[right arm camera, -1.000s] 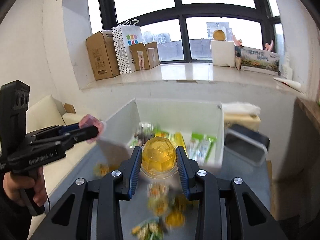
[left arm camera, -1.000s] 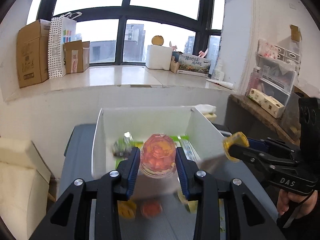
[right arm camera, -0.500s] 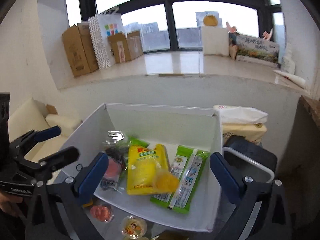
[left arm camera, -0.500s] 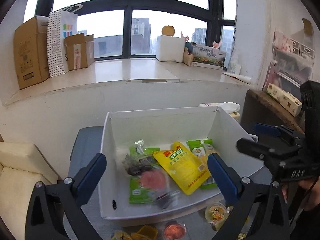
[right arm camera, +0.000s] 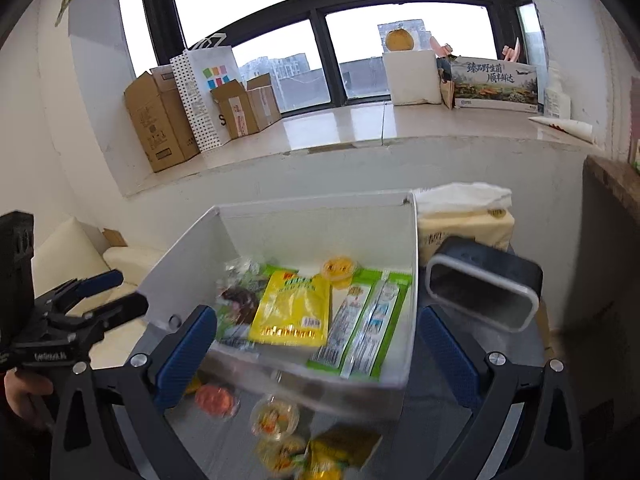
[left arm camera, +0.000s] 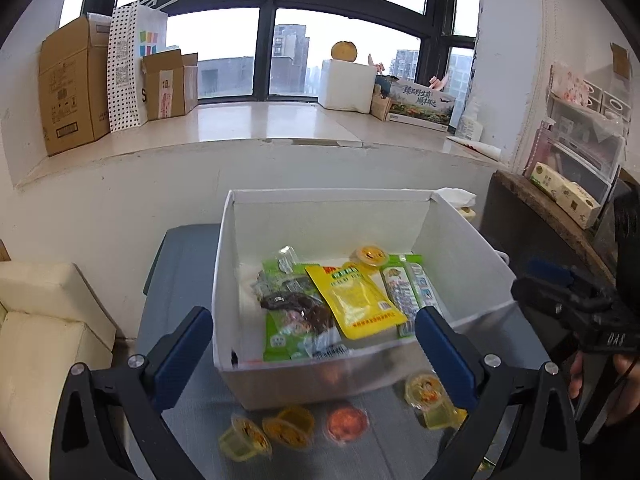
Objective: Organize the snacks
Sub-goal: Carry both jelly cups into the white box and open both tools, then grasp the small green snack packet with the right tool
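Grippers — left gripper [left arm camera: 314, 346] and right gripper [right arm camera: 316, 344] (stamped "DAS") — spread their fingers empty above the white box [left arm camera: 472, 248].

Left tool [left arm camera: 316, 356] and right tool [right arm camera: 316, 356] both gape wide, 2 fingers each spread, holding nothing.

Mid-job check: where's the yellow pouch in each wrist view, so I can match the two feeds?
Left wrist: yellow pouch lies in the white box, centre of frame, between the open fingers.
Right wrist: yellow pouch lies in the box, centre-left, next to the green packets on its right.
Shared landmark: the jelly cup just behind the pouch.
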`<control>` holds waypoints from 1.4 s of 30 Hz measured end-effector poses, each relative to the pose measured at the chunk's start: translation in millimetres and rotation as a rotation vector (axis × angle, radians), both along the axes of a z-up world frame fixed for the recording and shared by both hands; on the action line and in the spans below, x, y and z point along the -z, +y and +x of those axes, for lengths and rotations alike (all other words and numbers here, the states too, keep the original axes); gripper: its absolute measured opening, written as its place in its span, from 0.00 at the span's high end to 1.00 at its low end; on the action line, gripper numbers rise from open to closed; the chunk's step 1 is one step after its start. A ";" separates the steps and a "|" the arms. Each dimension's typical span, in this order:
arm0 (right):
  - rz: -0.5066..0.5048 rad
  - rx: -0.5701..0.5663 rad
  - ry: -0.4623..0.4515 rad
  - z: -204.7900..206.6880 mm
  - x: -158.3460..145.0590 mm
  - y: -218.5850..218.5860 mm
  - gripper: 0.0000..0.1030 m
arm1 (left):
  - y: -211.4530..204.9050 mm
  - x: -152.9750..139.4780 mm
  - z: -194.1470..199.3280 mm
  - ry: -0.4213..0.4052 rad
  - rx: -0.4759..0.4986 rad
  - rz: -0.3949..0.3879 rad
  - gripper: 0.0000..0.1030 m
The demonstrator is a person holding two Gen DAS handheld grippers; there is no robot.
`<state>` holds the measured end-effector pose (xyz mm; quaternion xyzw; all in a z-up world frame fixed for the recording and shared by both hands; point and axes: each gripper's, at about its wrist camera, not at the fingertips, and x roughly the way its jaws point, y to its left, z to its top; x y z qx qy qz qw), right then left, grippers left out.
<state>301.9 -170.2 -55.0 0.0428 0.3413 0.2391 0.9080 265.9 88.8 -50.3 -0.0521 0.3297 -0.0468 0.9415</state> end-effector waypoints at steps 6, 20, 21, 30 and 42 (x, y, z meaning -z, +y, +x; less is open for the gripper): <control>0.019 0.009 -0.012 -54.1 12.2 -20.2 0.00 | -4.9 4.3 -53.2 -0.011 -0.011 -0.042 0.00; -0.004 0.041 0.117 -67.9 76.6 -24.7 0.00 | -17.6 48.7 -131.8 0.051 -0.011 -0.086 0.00; -0.003 0.042 0.117 -64.2 79.3 -22.7 0.00 | -16.6 50.8 -132.2 0.056 -0.020 -0.079 0.00; -0.072 0.051 0.170 -29.7 107.7 -0.8 0.32 | 14.1 65.9 -127.8 0.095 -0.080 -0.096 0.00; -0.023 0.051 0.106 -50.0 84.2 -23.2 0.51 | 30.3 91.1 -97.9 0.129 -0.076 -0.079 0.00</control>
